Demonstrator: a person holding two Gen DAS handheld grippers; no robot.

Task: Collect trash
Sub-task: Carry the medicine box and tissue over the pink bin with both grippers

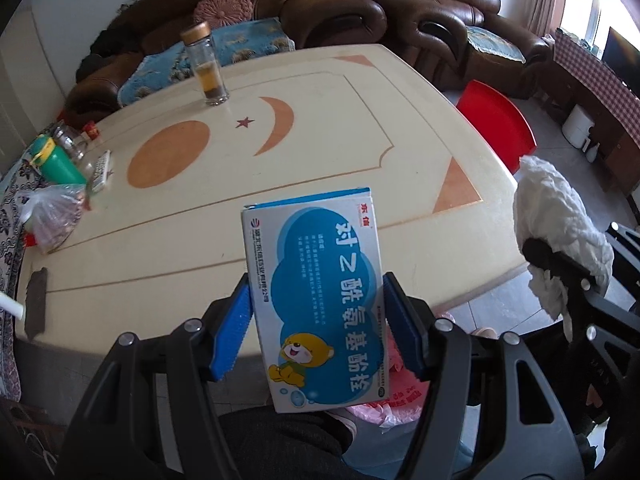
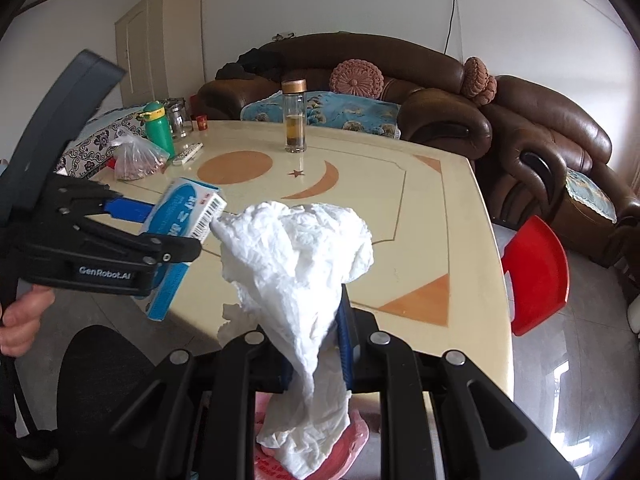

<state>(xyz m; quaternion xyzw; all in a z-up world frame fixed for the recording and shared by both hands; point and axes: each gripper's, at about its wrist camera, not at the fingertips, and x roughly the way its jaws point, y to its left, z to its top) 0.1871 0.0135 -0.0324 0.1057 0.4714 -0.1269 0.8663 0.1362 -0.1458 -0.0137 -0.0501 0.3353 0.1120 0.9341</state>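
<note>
My left gripper (image 1: 318, 330) clamps the blue-and-white cardboard medicine box (image 1: 320, 296) above the cream table (image 1: 360, 168) edge. My right gripper (image 2: 316, 356), at three o'clock of it, pinches crumpled white tissue (image 2: 296, 264) tight.

The medicine box (image 1: 320, 300) is showing large white Chinese characters down its blue front, reading 对乙酰氨基酚栓, with a small red brand mark at its top corner that is too small to read surely. A line of fine blue company print is running along its white edge, illegible. In the right wrist view a barcode label is showing on the box end, digits unreadable. The left gripper (image 2: 176, 236) is bearing "GenRobot.AI" in white on its black body.
</note>
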